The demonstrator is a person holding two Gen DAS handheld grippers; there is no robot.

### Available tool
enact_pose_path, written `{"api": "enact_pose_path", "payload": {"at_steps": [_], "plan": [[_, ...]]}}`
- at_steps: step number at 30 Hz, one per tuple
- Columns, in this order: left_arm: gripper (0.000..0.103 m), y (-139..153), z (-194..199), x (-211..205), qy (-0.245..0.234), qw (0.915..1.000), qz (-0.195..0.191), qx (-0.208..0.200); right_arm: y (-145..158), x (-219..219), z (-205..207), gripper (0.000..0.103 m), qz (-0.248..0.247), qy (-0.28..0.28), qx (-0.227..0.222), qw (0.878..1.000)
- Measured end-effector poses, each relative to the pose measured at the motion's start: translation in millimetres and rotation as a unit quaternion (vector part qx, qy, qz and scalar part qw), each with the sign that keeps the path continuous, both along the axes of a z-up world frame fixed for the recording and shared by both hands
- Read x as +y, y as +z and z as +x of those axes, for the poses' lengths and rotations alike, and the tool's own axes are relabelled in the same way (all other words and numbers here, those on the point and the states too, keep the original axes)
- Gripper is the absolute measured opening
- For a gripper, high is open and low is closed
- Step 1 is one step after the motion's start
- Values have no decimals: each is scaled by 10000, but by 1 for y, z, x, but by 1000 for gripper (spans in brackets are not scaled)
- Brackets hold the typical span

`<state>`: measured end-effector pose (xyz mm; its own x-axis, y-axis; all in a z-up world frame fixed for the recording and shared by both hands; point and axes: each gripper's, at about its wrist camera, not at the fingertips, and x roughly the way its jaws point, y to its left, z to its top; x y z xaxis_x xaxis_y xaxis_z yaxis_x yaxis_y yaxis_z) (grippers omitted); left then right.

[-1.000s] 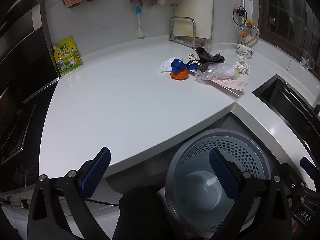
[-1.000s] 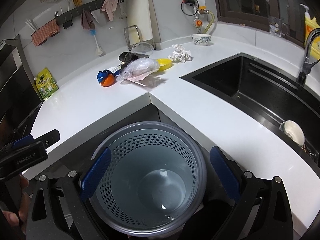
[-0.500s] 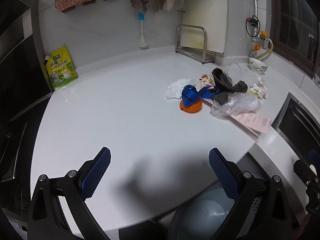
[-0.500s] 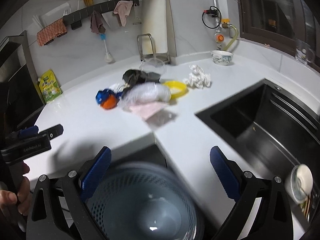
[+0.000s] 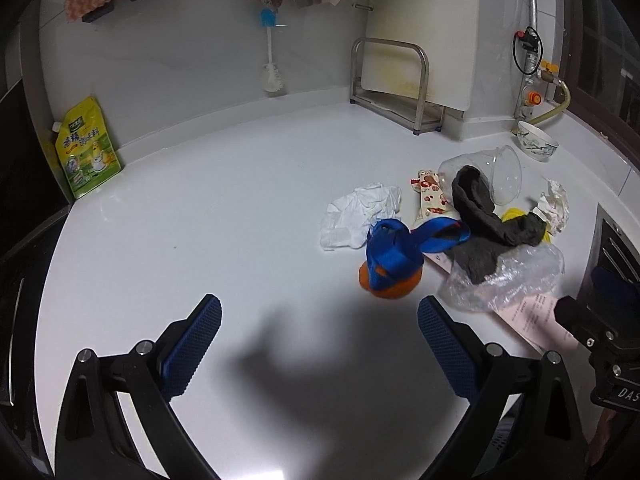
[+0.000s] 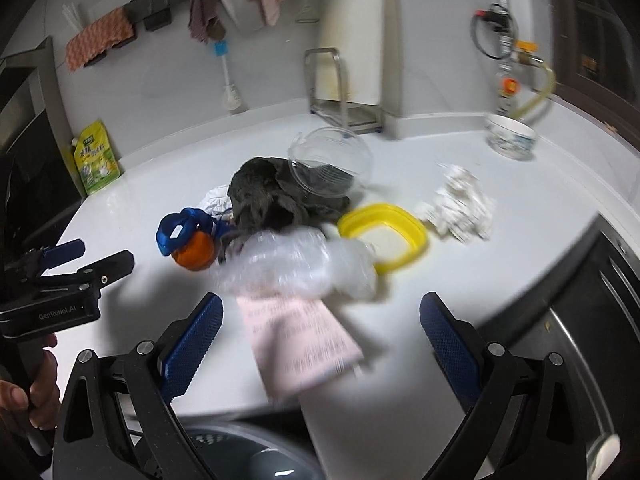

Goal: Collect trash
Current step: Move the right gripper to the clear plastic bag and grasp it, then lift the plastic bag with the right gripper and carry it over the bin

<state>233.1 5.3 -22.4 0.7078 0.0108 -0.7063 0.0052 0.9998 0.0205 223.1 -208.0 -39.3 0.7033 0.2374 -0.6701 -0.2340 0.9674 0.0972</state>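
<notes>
The counter (image 5: pixel 208 216) is plain glossy white. On it lies an orange ball (image 5: pixel 390 280) wrapped in a bright blue strap (image 5: pixel 400 248), beside a white crumpled tissue (image 5: pixel 356 216) and a dark grey cloth (image 5: pixel 480 216). A pale pink sheet (image 6: pixel 300 340) carries fine printed lines, half under a clear plastic bag (image 6: pixel 296 264). A yellow ring-shaped lid (image 6: pixel 384 236) sits near white crumpled paper (image 6: pixel 460 208). The snack wrapper (image 5: pixel 430 196) is cream with red print. A yellow-green pouch (image 5: pixel 86 148) leans on the wall. The gripper pads (image 5: pixel 192 348) are blue and ribbed.
</notes>
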Motion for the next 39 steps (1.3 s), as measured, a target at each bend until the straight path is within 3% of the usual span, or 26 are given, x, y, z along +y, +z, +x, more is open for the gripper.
{"api": "enact_pose_path", "payload": {"at_steps": [8,14,16,22,31,39], "plan": [[97,-6,17,-4,-26,10000,13,35,-10,13,36,94,-204,405,137,9989],[97,-12,22,-6,-33,9999,29,90,-17,20,38,92,-411,492,160,9978],[97,-13,22,-6,-36,9999,17,103,-18,22,36,71,-521,520,134,9972],[97,-13,25,-6,-18,9999,-9,113,-16,19,31,46,-477,537,107,9974],[97,-11,36,-13,-42,9999,-79,130,7,-18,11,42,121,351,-141,9992],[97,-20,61,-28,-44,9992,-42,388,7,-50,0,42,468,170,-375,9981]]}}
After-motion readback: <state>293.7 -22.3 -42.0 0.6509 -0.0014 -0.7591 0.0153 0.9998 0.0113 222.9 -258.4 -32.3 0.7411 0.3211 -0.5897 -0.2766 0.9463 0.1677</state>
